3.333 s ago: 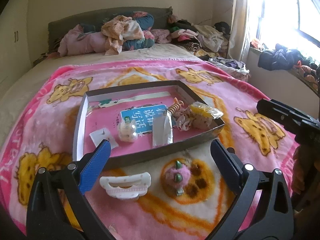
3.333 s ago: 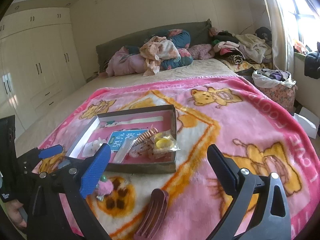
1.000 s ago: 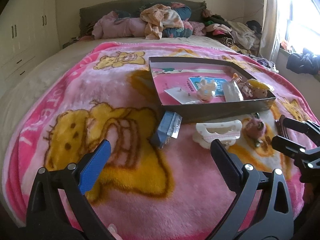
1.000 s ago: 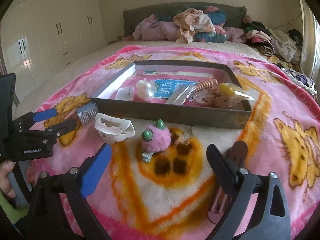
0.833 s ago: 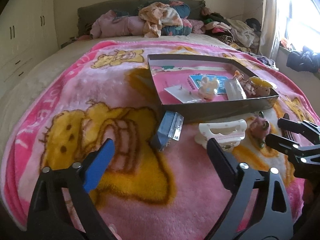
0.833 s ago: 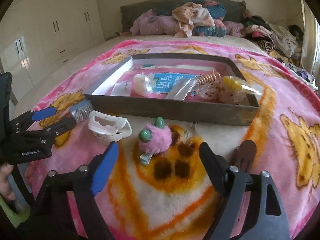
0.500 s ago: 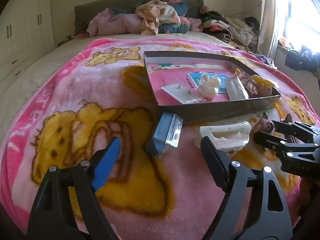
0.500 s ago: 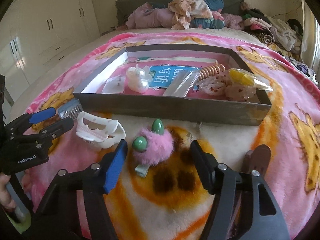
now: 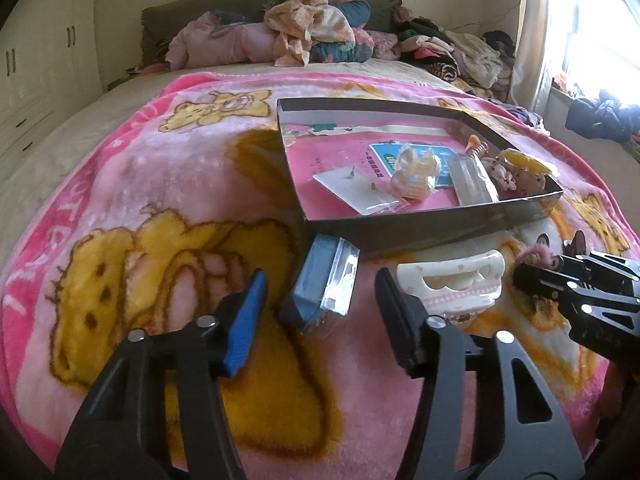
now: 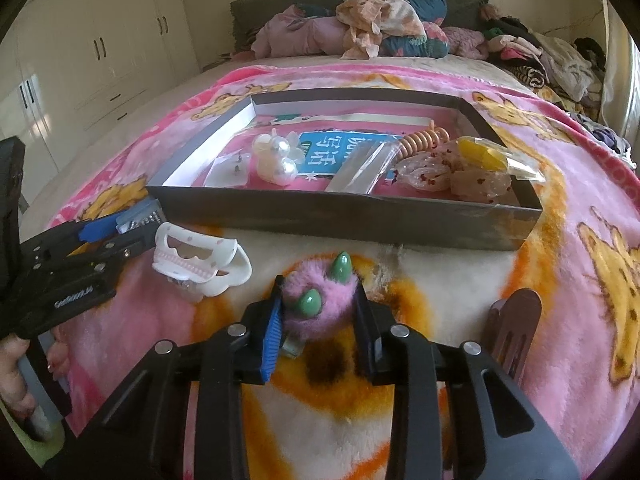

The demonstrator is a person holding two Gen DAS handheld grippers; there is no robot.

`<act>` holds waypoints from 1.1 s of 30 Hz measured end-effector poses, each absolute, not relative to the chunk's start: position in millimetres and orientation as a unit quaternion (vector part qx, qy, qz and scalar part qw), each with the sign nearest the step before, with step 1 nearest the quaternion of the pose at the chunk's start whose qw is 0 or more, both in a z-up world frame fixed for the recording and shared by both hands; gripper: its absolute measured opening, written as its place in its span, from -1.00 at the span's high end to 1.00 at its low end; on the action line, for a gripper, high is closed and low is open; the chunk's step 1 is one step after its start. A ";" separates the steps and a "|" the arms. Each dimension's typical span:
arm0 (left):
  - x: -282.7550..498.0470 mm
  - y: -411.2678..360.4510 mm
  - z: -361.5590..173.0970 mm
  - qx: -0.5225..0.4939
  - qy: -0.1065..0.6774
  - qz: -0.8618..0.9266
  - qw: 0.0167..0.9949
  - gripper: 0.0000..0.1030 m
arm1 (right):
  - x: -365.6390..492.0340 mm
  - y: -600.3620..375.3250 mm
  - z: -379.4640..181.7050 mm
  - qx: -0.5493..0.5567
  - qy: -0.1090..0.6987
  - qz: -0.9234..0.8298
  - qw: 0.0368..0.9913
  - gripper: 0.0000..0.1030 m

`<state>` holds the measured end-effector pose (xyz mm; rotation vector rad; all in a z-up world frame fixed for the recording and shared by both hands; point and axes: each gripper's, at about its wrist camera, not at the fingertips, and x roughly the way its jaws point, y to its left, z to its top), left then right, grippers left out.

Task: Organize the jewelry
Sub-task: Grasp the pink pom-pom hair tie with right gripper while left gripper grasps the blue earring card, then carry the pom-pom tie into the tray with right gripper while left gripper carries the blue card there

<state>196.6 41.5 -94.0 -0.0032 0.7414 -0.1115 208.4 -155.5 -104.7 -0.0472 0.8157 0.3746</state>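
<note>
Jaws on both tools have just been narrowing: the right gripper [image 10: 318, 320] now brackets the pink fuzzy hair clip [image 10: 320, 310] with its pads against the fluff, seemingly pinching it, while the left gripper [image 9: 320, 312] has drawn in around the small clear packet with a blue card [image 9: 322, 286] yet shows gaps on both sides, so it is not gripping. Judging by this, two pickups for the shallow grey tray [image 10: 344, 218] are starting together, with the white claw clip [image 10: 200, 262] and brown comb clip [image 10: 516, 330] lying loose on the pink bear blanket [image 9: 160, 184]. Both tools tilt forward and down over the blanket, side by side just short of the tray's near wall.
</note>
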 end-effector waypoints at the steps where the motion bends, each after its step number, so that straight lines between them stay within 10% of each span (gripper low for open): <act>1: 197.0 41.4 -94.1 -0.001 0.362 -0.055 0.931 0.19 | 207.6 -155.9 -104.3 -0.022 0.394 0.182 0.901 0.41; 14: 200.1 41.2 -93.6 -0.006 0.364 -0.060 0.930 0.57 | 194.1 -156.2 -94.7 -0.014 0.388 0.187 0.902 0.43; 33: 165.8 28.4 -66.3 -0.017 0.338 -0.087 0.937 0.60 | 173.5 -179.1 -69.6 0.014 0.363 0.188 0.913 0.43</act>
